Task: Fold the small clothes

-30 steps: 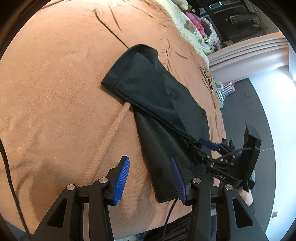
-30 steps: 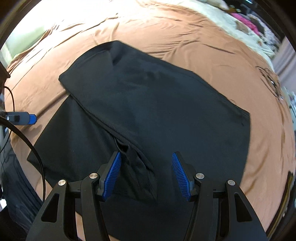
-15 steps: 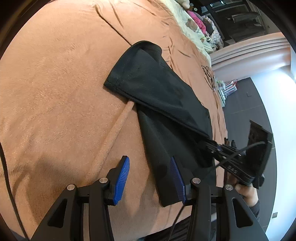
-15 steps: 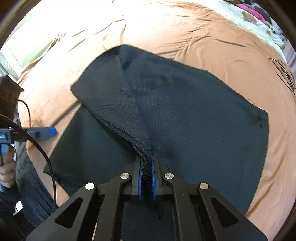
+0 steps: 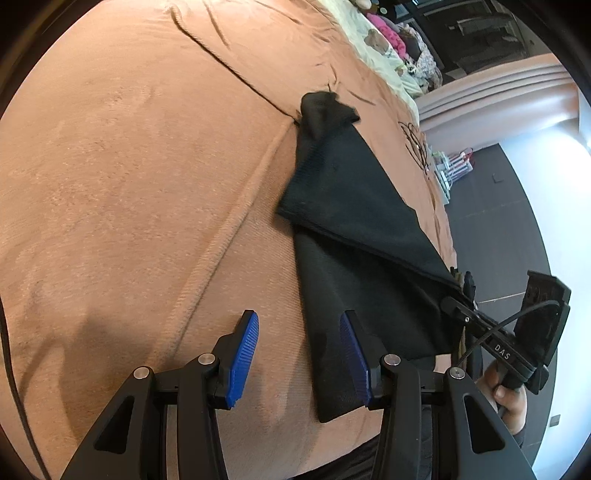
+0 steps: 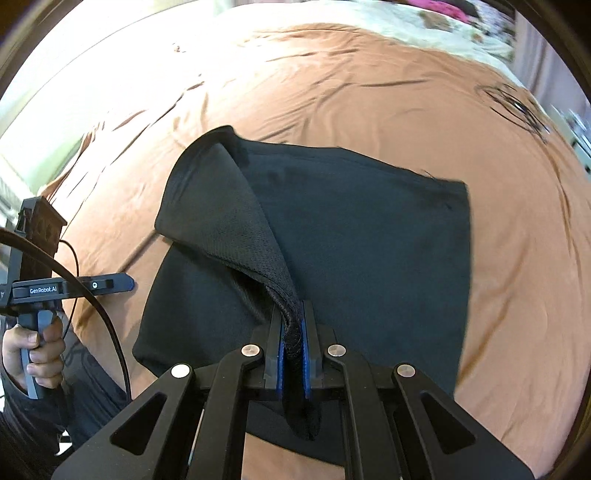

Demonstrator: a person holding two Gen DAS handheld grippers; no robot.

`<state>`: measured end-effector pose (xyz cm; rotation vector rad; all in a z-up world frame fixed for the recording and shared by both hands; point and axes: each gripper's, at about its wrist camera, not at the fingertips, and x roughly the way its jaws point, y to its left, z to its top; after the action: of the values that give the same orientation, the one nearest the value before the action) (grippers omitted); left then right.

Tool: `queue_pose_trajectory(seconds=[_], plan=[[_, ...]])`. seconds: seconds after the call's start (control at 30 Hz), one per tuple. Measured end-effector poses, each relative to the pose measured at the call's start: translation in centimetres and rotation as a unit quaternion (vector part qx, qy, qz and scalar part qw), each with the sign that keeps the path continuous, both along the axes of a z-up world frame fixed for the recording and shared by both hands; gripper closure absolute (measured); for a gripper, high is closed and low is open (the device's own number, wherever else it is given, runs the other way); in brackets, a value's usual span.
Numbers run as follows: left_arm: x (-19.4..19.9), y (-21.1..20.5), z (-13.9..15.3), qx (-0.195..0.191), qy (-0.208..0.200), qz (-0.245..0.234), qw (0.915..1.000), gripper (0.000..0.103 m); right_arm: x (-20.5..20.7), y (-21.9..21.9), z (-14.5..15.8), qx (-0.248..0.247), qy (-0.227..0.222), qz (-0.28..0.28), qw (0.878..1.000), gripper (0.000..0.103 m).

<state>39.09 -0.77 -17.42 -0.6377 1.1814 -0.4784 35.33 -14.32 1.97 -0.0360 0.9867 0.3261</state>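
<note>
A black garment lies on a brown bedspread. My right gripper is shut on the garment's near edge and lifts a fold of it up and over the rest. In the left wrist view the garment runs away to the right, with the right gripper clamped on its raised edge. My left gripper is open and empty, low over the bedspread, with its right finger at the garment's near left corner. The left gripper also shows in the right wrist view, left of the garment.
A pale quilt with pink items lies at the far end of the bed. A dark embroidered mark sits on the bedspread at the right. The bed's edge and a dark floor are to the right.
My right gripper closed on the garment's edge and has pulled the fold up and toward me. My left gripper has stayed open and drifted back, so the garment looks farther off.
</note>
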Motion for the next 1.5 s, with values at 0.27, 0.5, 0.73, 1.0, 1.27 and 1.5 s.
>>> queue_pose_trajectory(seconds=[0.27, 0.5, 0.73, 1.0, 1.27, 1.5], plan=[[0.1, -1.5, -0.1, 0.019, -0.002, -0.015, 0.9997, 0.055, -2.4, -4.5, -2.2, 0.032, 0.019, -0.074, 0.997, 0.1], [0.2, -2.1, -0.2, 0.034, -0.004, -0.021, 0.9992, 0.055, -2.7, -5.6, -5.1, 0.05, 0.04, -0.109, 0.992, 0.1], [0.3, -2.4, -0.2, 0.036, -0.001, -0.025, 0.999, 0.055, -3.0, -6.6, -5.0, 0.059, 0.026, -0.118, 0.991, 0.1], [0.6, -4.9, 0.4, 0.032, -0.011, -0.065, 0.9973, 0.055, -4.5, -8.1, -4.8, 0.075, 0.03, -0.126, 0.989, 0.1], [0.7, -7.0, -0.4, 0.048, -0.007, -0.088, 0.9949, 0.055, -5.3, -10.3, -4.7, 0.062, 0.028, -0.153, 0.986, 0.1], [0.8, -7.0, -0.8, 0.053, -0.003, -0.085, 0.995, 0.061, -4.8, -7.7, -3.3, -0.023, 0.03, -0.141, 0.989, 0.077]])
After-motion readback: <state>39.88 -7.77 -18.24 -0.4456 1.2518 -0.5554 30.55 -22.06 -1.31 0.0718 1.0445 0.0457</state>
